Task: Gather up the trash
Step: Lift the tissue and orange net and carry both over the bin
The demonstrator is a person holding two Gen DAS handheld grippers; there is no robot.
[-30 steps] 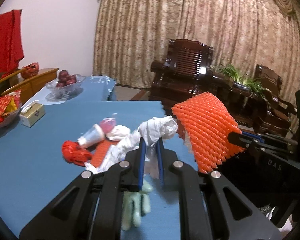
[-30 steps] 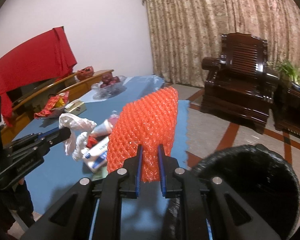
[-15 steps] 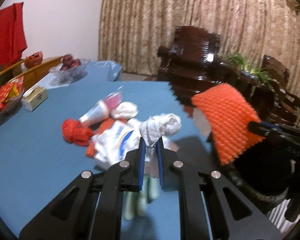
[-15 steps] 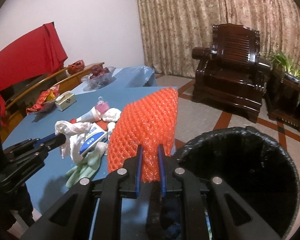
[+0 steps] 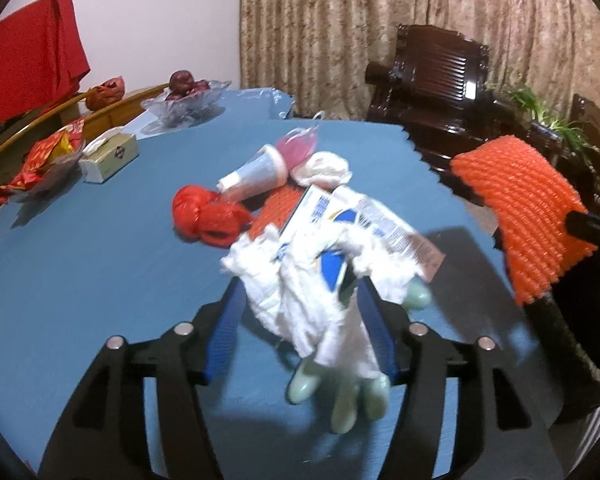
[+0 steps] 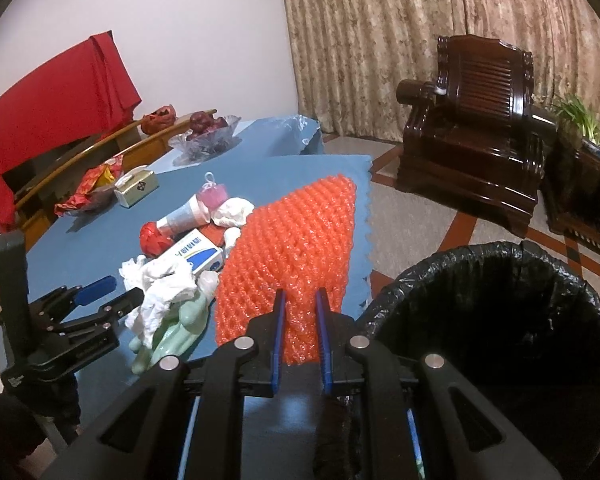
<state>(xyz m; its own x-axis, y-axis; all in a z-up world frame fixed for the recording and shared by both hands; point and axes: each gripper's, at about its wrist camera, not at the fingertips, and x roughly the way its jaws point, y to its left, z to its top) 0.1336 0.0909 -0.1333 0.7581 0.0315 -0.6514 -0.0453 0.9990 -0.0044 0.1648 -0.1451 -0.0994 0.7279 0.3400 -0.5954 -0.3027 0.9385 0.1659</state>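
My left gripper (image 5: 300, 290) hangs low over the trash pile on the blue table (image 5: 80, 280), its jaws opening. A crumpled white paper wad (image 5: 292, 308) lies loose between them, on top of a pale green glove (image 5: 340, 396) and a blue-and-white box (image 5: 352, 216). Behind these lie a red plastic wad (image 5: 204, 216) and a paper cone with a pink top (image 5: 256, 172). My right gripper (image 6: 301, 294) is shut on an orange foam net (image 6: 296, 240), held upright just left of a black-lined bin (image 6: 500, 320). The right wrist view also shows the left gripper (image 6: 112, 288) with its jaws apart.
A tissue box (image 5: 108, 158), a bowl of red snack packets (image 5: 44, 160) and a glass fruit bowl (image 5: 188, 96) stand at the table's far left. A dark wooden armchair (image 6: 472, 152) and a planter (image 6: 588, 152) stand past the table's zigzag edge, before a curtain.
My left gripper came down onto the pile and its jaws spread, letting the white wad go. The right gripper sank slightly with the net, and more of the bin shows.
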